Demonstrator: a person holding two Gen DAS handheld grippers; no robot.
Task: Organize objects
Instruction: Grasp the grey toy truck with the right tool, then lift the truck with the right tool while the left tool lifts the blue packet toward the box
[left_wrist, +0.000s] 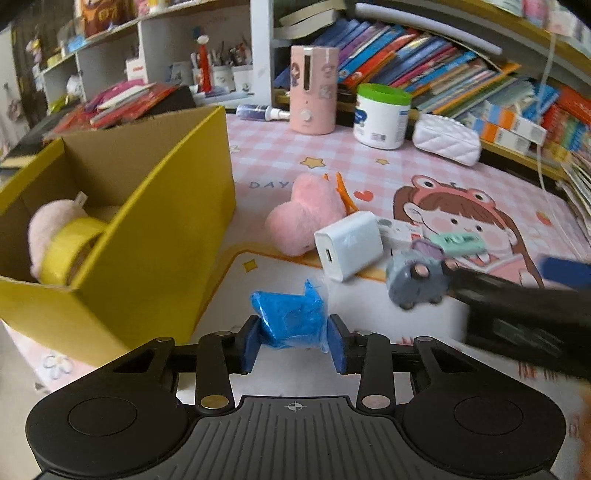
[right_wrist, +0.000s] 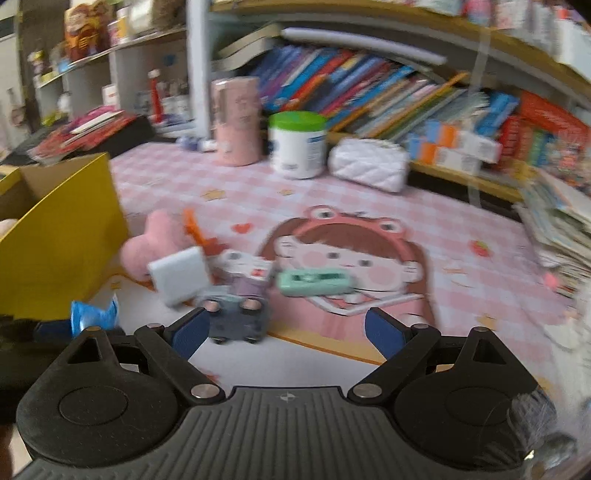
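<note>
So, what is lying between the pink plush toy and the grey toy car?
The white charger block lies between the pink plush toy and the grey toy car, clearest in the left wrist view.

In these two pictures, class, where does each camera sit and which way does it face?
Left wrist: on the left gripper, looking down along its fingers shut on a blue wrapper, yellow box alongside.
Right wrist: on the right gripper, fingers open, facing the grey toy car.
Shared: wrapper, car, white charger, box and bookshelf; the left view catches the right gripper.
</note>
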